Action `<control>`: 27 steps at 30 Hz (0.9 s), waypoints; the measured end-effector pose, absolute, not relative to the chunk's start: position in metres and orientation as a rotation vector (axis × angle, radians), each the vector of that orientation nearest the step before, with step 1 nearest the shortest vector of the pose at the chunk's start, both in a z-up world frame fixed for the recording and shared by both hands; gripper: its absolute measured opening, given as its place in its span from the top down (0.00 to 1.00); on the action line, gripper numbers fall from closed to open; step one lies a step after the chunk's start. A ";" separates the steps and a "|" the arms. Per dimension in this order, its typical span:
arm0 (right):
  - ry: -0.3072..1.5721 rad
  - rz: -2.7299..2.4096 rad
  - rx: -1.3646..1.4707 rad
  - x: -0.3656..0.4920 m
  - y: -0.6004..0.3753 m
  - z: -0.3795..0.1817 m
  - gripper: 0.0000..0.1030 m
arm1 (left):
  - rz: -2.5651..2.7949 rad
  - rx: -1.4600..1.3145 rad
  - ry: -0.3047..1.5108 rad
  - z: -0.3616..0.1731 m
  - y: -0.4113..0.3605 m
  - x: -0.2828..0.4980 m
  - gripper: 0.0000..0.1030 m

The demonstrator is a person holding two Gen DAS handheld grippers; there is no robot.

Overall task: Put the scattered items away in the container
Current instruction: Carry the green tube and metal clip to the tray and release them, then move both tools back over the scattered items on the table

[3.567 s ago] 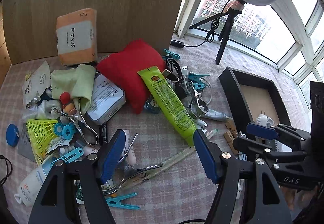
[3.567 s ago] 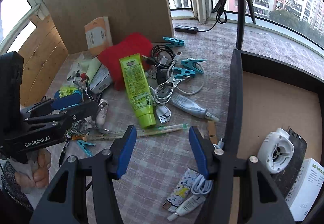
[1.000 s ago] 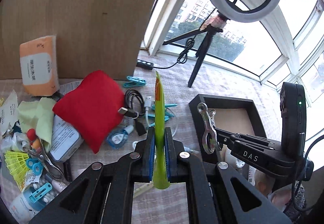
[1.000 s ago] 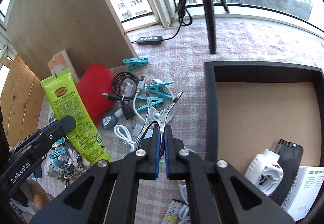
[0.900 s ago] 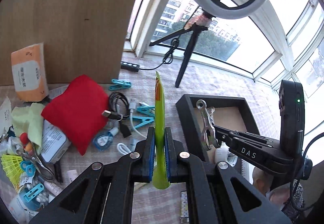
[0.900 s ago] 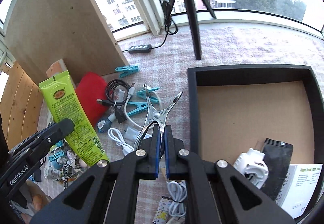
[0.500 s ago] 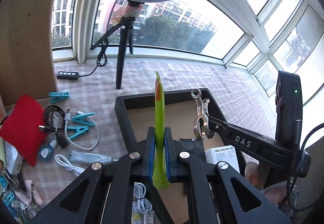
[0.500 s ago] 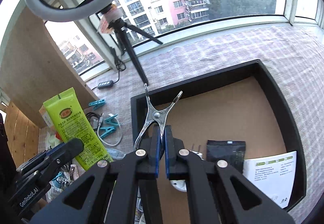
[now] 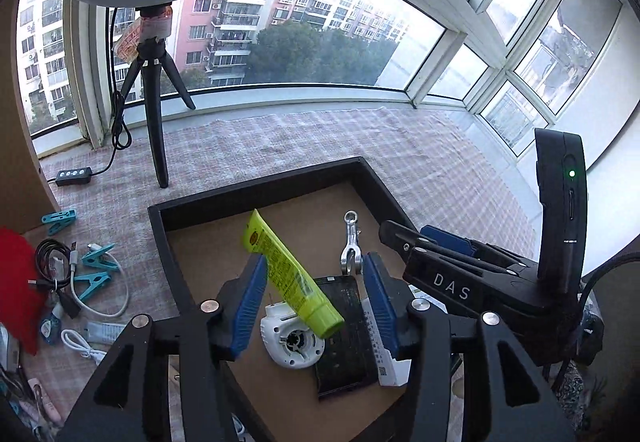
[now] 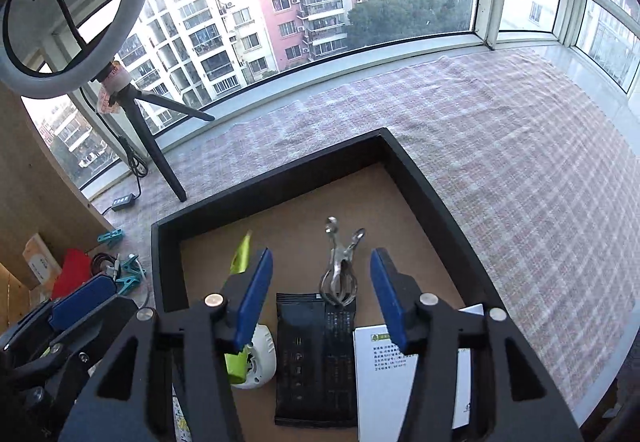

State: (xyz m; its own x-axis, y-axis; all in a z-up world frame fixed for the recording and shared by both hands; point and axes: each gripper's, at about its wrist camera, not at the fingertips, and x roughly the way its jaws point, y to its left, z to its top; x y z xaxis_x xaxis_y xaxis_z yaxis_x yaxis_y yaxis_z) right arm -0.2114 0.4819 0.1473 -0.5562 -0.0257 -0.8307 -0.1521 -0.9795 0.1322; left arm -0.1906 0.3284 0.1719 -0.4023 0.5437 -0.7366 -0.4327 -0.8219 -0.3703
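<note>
Two items released: your green tube (image 9: 294, 276) and metal clip (image 10: 340, 266) both sit between spread blue pads, gripped by neither.
Green tube: tilted over the tray, its lower end across the white round gadget (image 9: 290, 338); your right view shows only its thin edge.
Metal clip: lower end over the black pouch (image 10: 316, 358), handles pointing to the far wall.
Left gripper (image 9: 314, 306): jaws opening, pads clear of the tube.
Right gripper (image 10: 322, 296): jaws opening, pads clear of the clip.
Container: black-walled tray (image 10: 280, 178) with a brown floor, below both your grippers; white leaflet (image 10: 376, 374) beside the pouch.
Left view only: teal clothes pegs (image 9: 94, 270), cables and red cushion (image 9: 18, 290) outside the tray's left wall.
Beyond: ring light on a tripod (image 9: 154, 98), checked cloth (image 10: 520, 170).
</note>
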 end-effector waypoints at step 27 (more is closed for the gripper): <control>0.016 3.075 -1.874 -0.145 0.275 0.114 0.51 | 2.660 -1.495 -0.399 0.121 0.030 -0.089 0.52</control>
